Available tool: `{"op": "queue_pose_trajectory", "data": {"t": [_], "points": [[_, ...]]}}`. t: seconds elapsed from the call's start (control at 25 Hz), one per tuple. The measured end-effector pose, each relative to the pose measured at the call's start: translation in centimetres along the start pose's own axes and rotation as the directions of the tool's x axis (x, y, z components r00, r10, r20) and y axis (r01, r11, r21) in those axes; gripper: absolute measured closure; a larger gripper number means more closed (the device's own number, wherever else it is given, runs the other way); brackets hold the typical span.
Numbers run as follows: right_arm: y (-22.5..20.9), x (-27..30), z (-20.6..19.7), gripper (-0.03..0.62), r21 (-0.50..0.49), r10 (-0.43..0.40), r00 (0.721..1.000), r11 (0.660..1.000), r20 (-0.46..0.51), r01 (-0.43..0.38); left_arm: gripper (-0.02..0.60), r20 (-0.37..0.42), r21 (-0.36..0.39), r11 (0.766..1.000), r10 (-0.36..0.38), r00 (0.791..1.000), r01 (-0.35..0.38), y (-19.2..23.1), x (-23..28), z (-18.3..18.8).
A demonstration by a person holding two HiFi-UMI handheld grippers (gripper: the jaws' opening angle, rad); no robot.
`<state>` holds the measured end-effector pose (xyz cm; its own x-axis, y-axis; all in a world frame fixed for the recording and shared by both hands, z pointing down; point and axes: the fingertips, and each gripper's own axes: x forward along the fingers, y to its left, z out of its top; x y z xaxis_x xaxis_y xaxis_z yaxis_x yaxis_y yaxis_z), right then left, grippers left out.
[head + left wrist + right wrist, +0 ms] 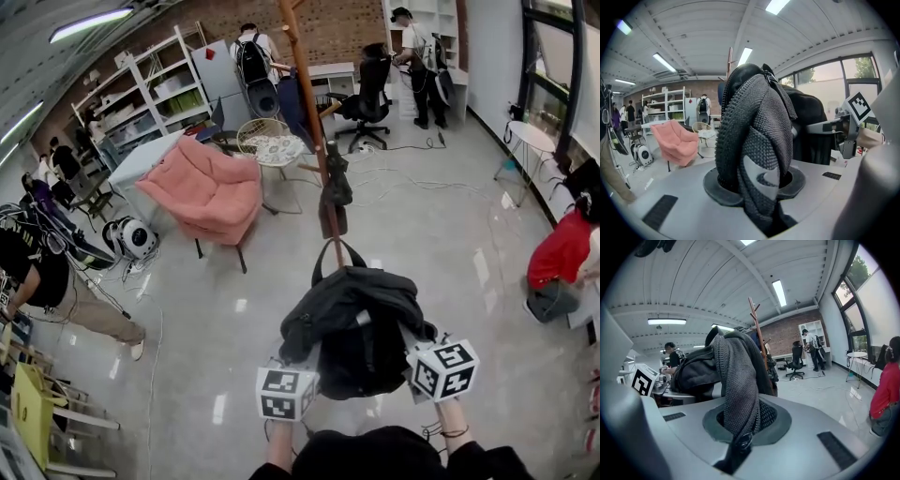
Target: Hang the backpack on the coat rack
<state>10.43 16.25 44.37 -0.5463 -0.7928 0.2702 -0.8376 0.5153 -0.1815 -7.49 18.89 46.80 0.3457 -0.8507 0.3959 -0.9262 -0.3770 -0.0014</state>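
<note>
Bunched in both jaws is the backpack (352,323): my left gripper (757,185) and right gripper (743,423) each clamp a fold, the coat rack (307,103) just ahead. A thin pinch could slip, I judge, dropping it before its loop (359,257) catches.

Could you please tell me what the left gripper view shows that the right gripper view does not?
Only the left gripper view: the pink armchair and how the left gripper clamps a thick padded fold of the backpack. Only the right gripper view: a person in red, the black office chair and how the right gripper pinches a thin mesh strap. Both: the backpack and the wooden coat rack.
</note>
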Motion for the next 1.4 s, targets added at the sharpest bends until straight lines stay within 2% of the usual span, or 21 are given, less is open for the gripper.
{"op": "queue_pose_trajectory", "data": {"t": [0.76, 1.04, 1.4], "points": [[-5.9, 16.6, 5.0, 0.568, 0.008, -0.060, 0.998, 0.998, -0.016, 0.060, 0.457, -0.012, -0.025, 0.999, -0.045, 0.999, 0.045, 10.8, 14.7, 5.0], [-8.1, 19.8, 6.5, 0.568, 0.018, -0.083, 0.997, 0.996, 0.001, 0.083, 0.457, -0.008, -0.010, 0.998, -0.070, 0.998, 0.070, 12.5, 18.5, 6.9], [-10.1, 23.5, 8.0, 0.568, 0.028, -0.073, 0.997, 0.997, -0.012, 0.073, 0.457, -0.026, -0.007, 0.998, -0.064, 0.998, 0.064, 14.5, 22.0, 8.6]]}}
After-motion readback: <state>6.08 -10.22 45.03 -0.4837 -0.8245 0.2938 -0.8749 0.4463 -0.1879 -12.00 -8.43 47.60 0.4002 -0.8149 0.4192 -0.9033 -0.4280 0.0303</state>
